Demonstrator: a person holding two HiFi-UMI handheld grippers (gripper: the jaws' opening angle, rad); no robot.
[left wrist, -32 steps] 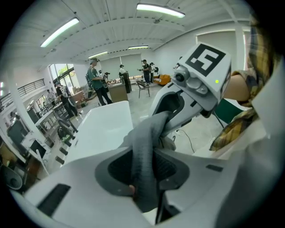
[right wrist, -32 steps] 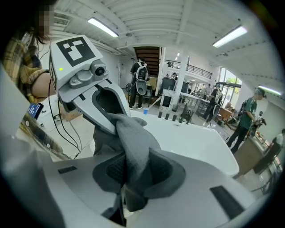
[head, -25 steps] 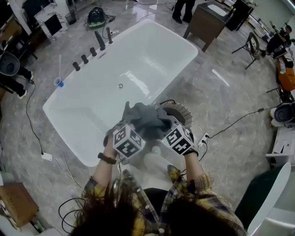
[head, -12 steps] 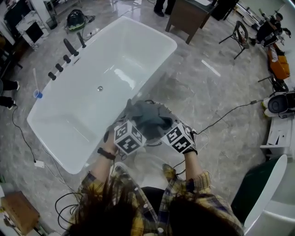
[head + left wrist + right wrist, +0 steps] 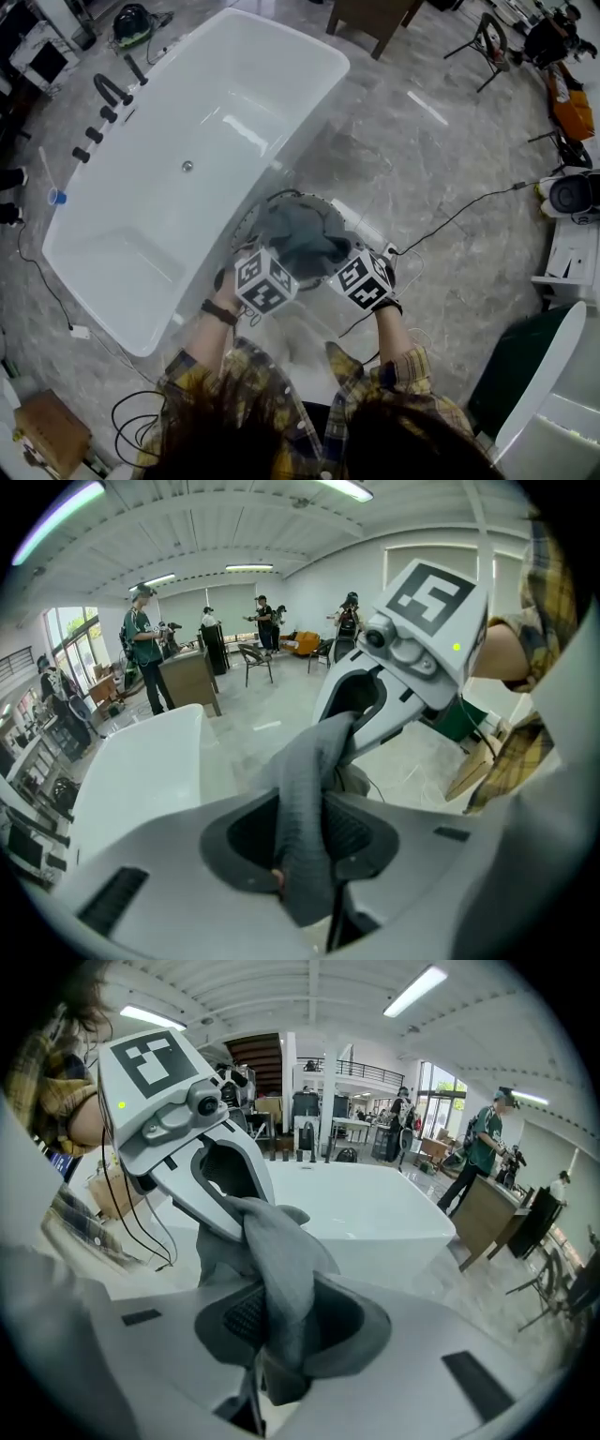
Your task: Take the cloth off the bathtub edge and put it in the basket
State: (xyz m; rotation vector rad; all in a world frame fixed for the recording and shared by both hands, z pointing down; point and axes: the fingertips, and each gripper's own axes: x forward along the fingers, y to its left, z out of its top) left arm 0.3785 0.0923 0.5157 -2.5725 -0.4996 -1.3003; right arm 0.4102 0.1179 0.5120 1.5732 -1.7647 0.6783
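Note:
A grey cloth (image 5: 300, 240) hangs bunched between my two grippers, right above the round basket (image 5: 251, 217) that stands on the floor beside the white bathtub (image 5: 187, 141). My left gripper (image 5: 283, 262) is shut on the cloth's left end, which runs up out of the jaws in the left gripper view as a grey cloth (image 5: 305, 836). My right gripper (image 5: 336, 259) is shut on the other end, where the cloth (image 5: 281, 1297) fills the jaws. Each gripper view shows the opposite gripper close by, facing it. The cloth hides most of the basket's inside.
Dark tap fittings (image 5: 105, 92) line the tub's far rim, and a blue cup (image 5: 58, 197) stands beside it. Cables (image 5: 469, 211) run across the marble floor at right. A wooden cabinet (image 5: 370, 17) stands at the back. Several people (image 5: 145, 653) stand far off.
Both grippers, still holding the cloth, have moved from the tub's edge to over the basket. The tub has slid left and up in the head view.

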